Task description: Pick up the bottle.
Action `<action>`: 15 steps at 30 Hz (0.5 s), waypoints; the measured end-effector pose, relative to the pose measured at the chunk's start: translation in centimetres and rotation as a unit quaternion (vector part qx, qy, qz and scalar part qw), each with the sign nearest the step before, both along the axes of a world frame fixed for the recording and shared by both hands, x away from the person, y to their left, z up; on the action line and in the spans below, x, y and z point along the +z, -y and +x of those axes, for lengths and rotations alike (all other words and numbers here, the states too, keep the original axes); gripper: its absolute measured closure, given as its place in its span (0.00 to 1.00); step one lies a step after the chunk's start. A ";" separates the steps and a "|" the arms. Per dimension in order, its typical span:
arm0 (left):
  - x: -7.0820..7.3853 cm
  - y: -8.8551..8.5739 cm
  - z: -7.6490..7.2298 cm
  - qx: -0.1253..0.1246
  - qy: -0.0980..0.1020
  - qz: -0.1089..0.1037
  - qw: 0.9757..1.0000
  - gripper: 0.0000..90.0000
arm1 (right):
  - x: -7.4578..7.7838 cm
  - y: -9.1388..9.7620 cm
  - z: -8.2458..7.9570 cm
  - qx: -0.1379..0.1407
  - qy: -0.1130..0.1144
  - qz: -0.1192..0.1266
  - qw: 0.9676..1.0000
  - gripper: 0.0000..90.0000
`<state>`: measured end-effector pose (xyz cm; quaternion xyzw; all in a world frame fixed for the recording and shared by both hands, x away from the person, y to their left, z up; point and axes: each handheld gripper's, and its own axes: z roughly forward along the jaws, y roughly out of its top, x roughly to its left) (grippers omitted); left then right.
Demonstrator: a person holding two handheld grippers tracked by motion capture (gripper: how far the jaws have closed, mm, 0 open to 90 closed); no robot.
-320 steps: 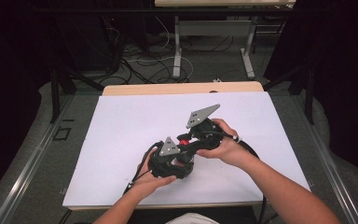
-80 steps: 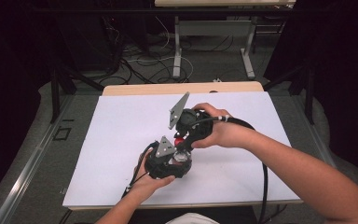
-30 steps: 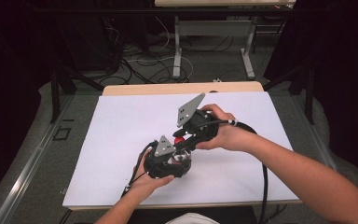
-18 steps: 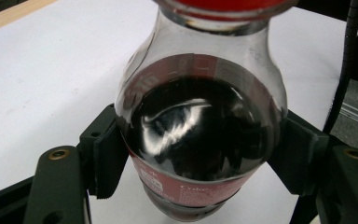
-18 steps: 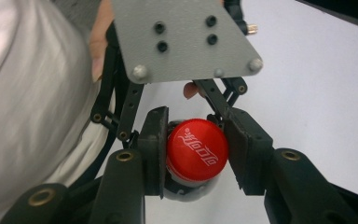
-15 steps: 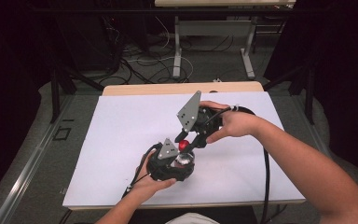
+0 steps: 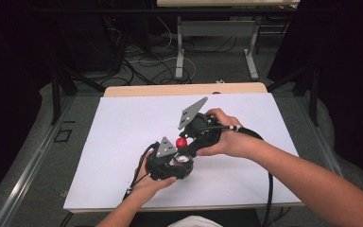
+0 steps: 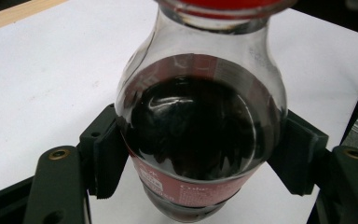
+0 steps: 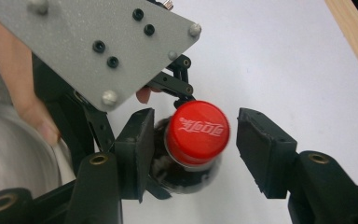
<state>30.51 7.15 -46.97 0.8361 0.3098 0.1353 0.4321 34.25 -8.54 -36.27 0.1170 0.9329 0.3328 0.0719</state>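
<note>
A small glass cola bottle [image 8: 200,130] with dark liquid and a red cap [image 9: 196,130] stands on the white table cover. My left gripper [image 8: 200,158] is shut on its belly, one pad on each side. In the high view the left gripper [image 7: 170,163] sits near the front middle, and the right gripper [image 7: 189,142] reaches in from the right onto the cap [image 7: 182,141]. My right gripper [image 9: 198,144] straddles the cap. Its jaws have just been opening: the left pad sits close beside the cap and the right pad stands clear of it.
A white sheet [image 7: 123,127] covers the table, with a wooden edge [image 7: 184,90] showing at the back. The right gripper's black cable [image 7: 269,189] loops over the table's front right. Table legs and loose cables lie on the floor behind.
The right hand swung a little toward the back right over the cap and came back. The left hand and the bottle stayed where they were.
</note>
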 end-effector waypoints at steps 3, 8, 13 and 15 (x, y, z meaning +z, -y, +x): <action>0.0 0.0 0.0 0.000 0.001 0.001 1.000 0.33 | -0.1 -0.1 -0.2 -0.018 -0.005 0.009 1.000 0.58; 0.0 0.0 -0.1 0.005 -0.001 -0.002 1.000 0.33 | -0.1 -0.1 -0.2 -0.032 0.005 0.013 0.999 0.67; 0.0 0.0 -0.1 0.002 0.000 0.004 1.000 0.33 | 0.0 0.1 0.3 -0.006 -0.005 0.007 1.000 0.67; -0.1 0.1 0.0 0.001 0.005 0.005 1.000 0.33 | 0.0 0.2 0.5 0.007 -0.007 0.005 1.000 0.67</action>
